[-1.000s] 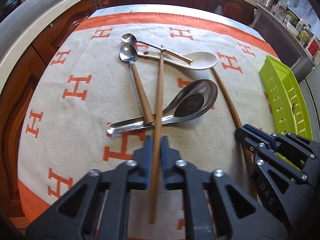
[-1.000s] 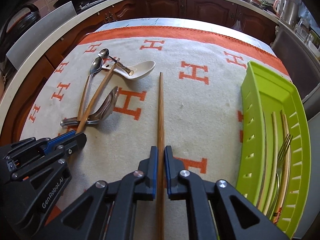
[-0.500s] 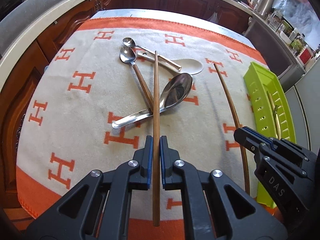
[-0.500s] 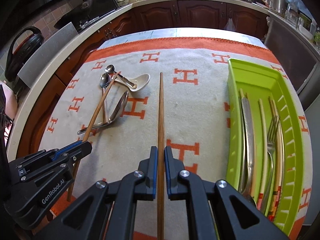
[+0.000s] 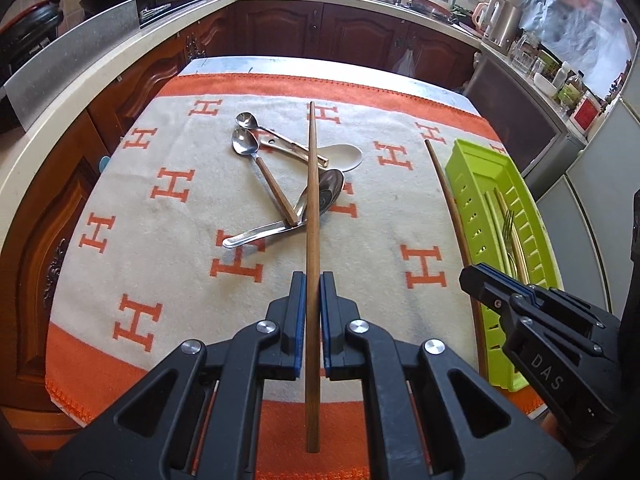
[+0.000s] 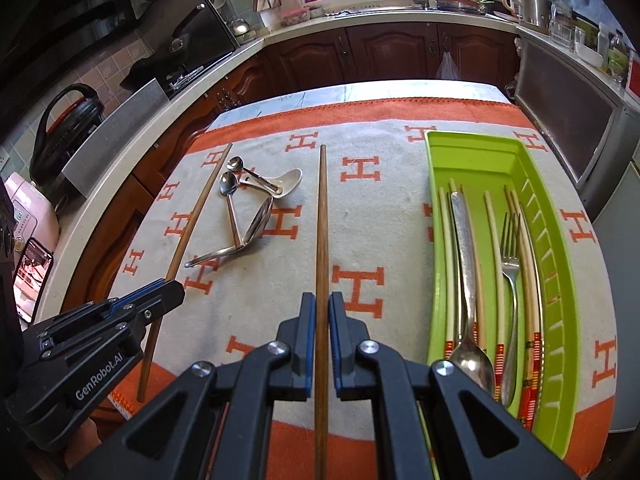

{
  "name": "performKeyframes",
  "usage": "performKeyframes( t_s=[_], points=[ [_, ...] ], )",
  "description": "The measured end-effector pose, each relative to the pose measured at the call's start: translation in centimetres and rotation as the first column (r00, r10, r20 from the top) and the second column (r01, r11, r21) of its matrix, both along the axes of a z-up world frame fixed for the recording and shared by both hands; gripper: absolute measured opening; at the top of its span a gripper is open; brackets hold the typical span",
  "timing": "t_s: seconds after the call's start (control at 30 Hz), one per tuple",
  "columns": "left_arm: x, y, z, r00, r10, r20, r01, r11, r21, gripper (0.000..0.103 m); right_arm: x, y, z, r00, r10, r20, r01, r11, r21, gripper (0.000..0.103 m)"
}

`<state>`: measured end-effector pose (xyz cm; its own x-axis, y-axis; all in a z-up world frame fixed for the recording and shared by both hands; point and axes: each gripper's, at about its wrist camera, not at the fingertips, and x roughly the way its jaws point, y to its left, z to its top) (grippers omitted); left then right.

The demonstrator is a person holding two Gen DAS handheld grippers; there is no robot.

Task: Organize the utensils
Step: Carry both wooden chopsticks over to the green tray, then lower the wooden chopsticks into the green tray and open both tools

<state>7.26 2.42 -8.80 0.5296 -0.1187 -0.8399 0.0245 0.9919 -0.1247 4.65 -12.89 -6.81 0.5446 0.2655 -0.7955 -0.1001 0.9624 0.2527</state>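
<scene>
My left gripper (image 5: 313, 286) is shut on a long brown wooden chopstick (image 5: 312, 216), held in the air above a heap of spoons (image 5: 294, 184) on the cloth. My right gripper (image 6: 321, 308) is shut on a second brown chopstick (image 6: 321, 232), which points away over the cloth. In the right wrist view the left gripper (image 6: 168, 286) and its chopstick (image 6: 192, 220) show at the lower left. The green utensil tray (image 6: 434, 240) lies at the right and holds a spoon (image 6: 466, 264), a fork (image 6: 510, 256) and several pale chopsticks. From the left wrist view the right gripper (image 5: 470, 276) hangs beside the tray (image 5: 460, 176).
A cream and orange cloth (image 6: 372, 200) with H marks covers the table. The spoon heap has a white ceramic spoon (image 5: 346, 156), a large steel spoon (image 5: 276, 228) and two small spoons. Dark wooden cabinets (image 6: 384, 56) and a counter ring the table; a fridge (image 5: 592, 216) stands right.
Both grippers have risen and drawn back with their chopsticks. The left chopstick has come up off the spoon heap. More of the green tray and the kitchen now shows.
</scene>
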Motion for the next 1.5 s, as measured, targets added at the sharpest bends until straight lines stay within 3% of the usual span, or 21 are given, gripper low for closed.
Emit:
performKeyframes(
  t_s=[0.47, 0.97, 1.27, 1.5],
  points=[
    [-2.5, -1.6, 2.2, 0.999, -0.016, 0.035, 0.016, 1.0, 0.003, 0.005, -2.5, -2.2, 1.2, 0.999, -0.038, 0.034, 0.036, 0.998, 0.052, 0.006],
    [-1.9, -5.5, 3.2, 0.993, -0.114, 0.017, 0.114, 0.992, -0.047, 0.005, -2.9, -9.1, 2.9, 0.98, -0.188, 0.063, 0.185, 0.982, 0.046, 0.006],
    [0.0, -10.8, 4.0, 0.973, -0.231, 0.007, 0.23, 0.969, -0.086, 0.005, -1.6, -11.8, 3.8, 0.971, -0.228, 0.078, 0.227, 0.974, 0.009, 0.007],
    [1.4, -15.9, 3.5, 0.951, -0.308, -0.013, 0.306, 0.948, -0.087, 0.005, -0.2, -13.2, 2.4, 0.971, -0.237, 0.029, 0.237, 0.972, 0.006, 0.007]
  ],
)
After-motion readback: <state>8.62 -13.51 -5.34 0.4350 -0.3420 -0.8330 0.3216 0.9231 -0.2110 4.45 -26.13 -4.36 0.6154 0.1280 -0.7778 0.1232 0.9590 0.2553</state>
